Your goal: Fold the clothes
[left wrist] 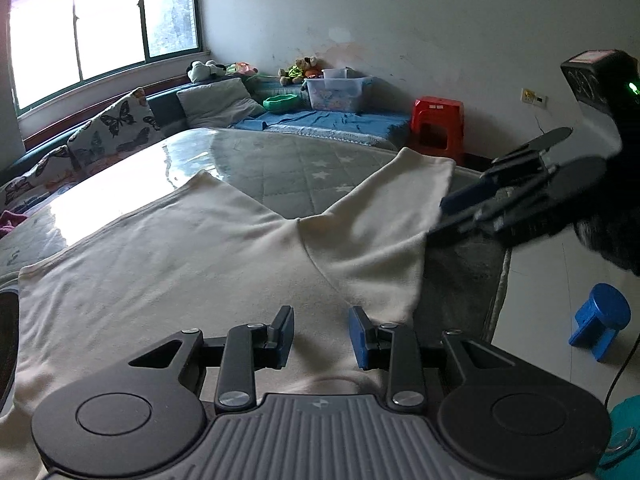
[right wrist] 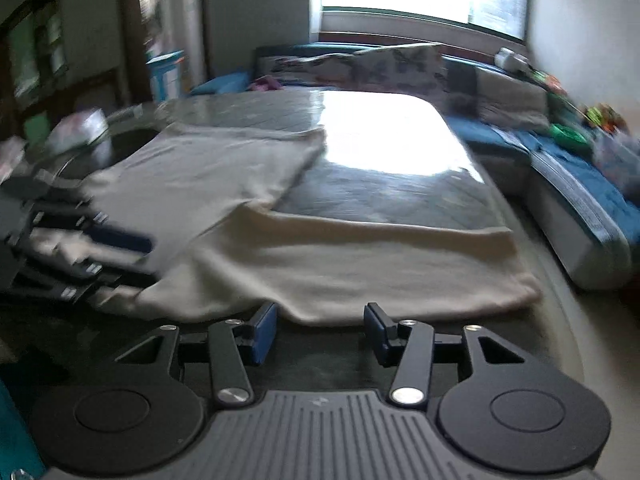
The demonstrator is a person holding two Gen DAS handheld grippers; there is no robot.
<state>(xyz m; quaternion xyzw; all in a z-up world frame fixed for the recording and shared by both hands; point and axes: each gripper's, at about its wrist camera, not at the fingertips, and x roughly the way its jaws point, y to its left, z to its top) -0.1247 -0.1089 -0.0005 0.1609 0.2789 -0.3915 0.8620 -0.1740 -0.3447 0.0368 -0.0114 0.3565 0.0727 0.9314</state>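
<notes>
Now | left tool [left wrist: 322, 334] apart | right tool [right wrist: 320, 330] apart | stool [left wrist: 438, 128] beyond shirt [left wrist: 200, 256]

Bright window [left wrist: 104, 28], white wall [left wrist: 400, 20], red stool [left wrist: 438, 126] on tiled floor [left wrist: 540, 280].

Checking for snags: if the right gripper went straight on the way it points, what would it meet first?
Probably the near edge of the cream garment, just ahead of the right gripper; depth is unclear.
</notes>
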